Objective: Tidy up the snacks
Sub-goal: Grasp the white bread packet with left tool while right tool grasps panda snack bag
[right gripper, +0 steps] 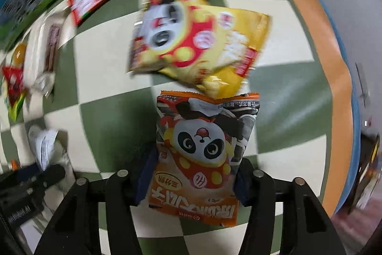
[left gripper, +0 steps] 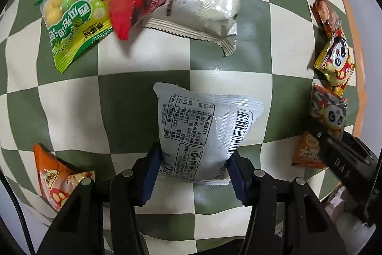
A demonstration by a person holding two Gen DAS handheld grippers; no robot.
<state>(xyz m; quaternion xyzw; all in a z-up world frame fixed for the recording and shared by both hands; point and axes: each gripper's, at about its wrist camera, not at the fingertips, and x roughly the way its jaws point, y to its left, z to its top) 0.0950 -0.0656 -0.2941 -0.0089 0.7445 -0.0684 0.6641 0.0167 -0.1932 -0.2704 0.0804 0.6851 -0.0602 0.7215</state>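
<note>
The left gripper (left gripper: 193,173) is clamped on a glossy white plastic packet (left gripper: 203,135), its crinkled film printed with a barcode, above the green-and-cream checkered cloth (left gripper: 133,111). The right gripper (right gripper: 191,181) pinches a puffy orange foil panda packet (right gripper: 203,152) just below a yellow panda packet (right gripper: 203,44).

Both wrist cameras are looking straight down, close above the checkered bench (left gripper: 119,97); both are showing the yellow panda packet (left gripper: 335,63).
</note>
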